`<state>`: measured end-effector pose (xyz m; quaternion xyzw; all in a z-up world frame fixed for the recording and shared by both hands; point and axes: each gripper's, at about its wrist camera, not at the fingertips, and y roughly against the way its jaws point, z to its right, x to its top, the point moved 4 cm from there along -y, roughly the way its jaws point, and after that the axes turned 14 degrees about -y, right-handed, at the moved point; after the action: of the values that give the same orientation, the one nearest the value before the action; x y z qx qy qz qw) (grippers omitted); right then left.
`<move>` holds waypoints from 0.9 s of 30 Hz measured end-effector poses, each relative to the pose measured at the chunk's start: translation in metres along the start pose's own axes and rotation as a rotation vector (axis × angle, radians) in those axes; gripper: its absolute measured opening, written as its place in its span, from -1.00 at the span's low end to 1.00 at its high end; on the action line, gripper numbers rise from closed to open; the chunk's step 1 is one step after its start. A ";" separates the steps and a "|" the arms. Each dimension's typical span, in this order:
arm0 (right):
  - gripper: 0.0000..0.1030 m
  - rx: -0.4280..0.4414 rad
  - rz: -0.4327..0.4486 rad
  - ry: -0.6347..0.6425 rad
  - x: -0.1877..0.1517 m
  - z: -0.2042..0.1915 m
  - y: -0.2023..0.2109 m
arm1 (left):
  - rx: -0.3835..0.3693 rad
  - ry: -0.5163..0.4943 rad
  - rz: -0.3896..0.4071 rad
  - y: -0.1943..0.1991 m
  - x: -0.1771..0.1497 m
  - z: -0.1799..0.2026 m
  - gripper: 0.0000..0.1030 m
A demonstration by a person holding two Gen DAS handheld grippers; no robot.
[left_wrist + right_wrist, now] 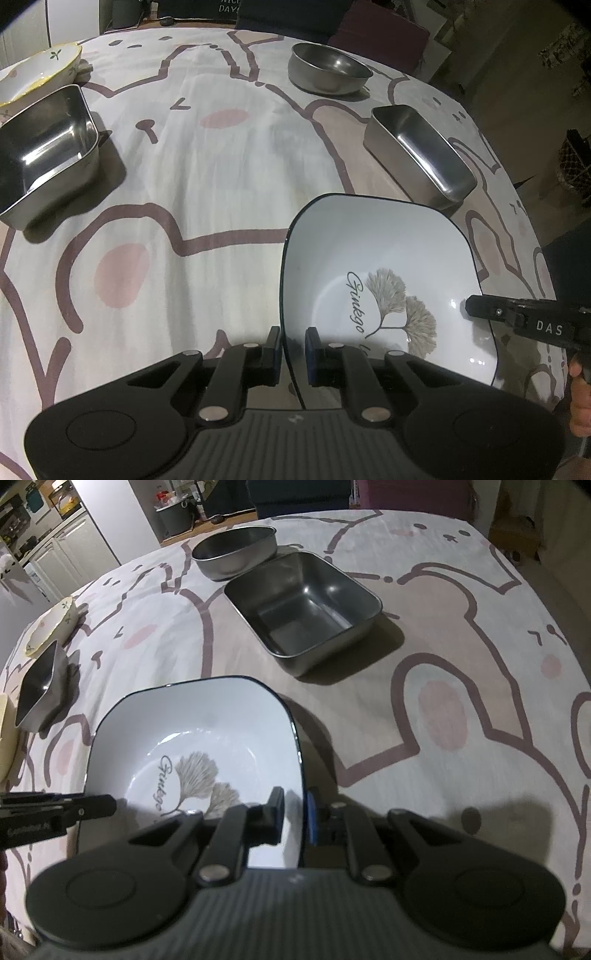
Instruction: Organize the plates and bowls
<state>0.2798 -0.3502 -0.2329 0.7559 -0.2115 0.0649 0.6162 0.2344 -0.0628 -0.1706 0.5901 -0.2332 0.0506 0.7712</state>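
A white square bowl [369, 251] [192, 716] with a dark rim and a ginkgo leaf print sits low over the tablecloth, held from both sides. My left gripper [293, 347] is shut on its left rim, one finger outside the wall and one inside. My right gripper [295, 812] is shut on the opposite rim in the same way. Each gripper shows in the other's view: the right gripper [480, 310] as a black finger over the bowl's right edge, the left gripper [99, 805] at its left edge.
On the cartoon-print tablecloth [221, 184] stand a round steel bowl [328, 68] [236, 552], a rectangular steel tray [421, 155] [306, 605], a square steel container [44, 147] [37, 690] and a flowered ceramic bowl [40, 70] [51, 626]. A person's hand [580, 398] shows at the right.
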 end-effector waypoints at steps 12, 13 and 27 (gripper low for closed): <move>0.14 0.048 0.056 0.046 -0.014 -0.001 0.030 | -0.005 -0.041 0.073 0.033 -0.003 0.008 0.31; 0.30 0.045 0.071 0.058 -0.016 -0.003 0.034 | 0.006 -0.049 0.088 0.038 -0.002 0.008 0.39; 1.00 0.172 0.255 0.085 -0.019 -0.054 0.074 | 0.186 -0.074 0.300 0.131 0.004 -0.056 1.00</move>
<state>0.2422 -0.3047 -0.1601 0.7693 -0.2732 0.1926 0.5444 0.2083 0.0280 -0.0634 0.6190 -0.3412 0.1647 0.6880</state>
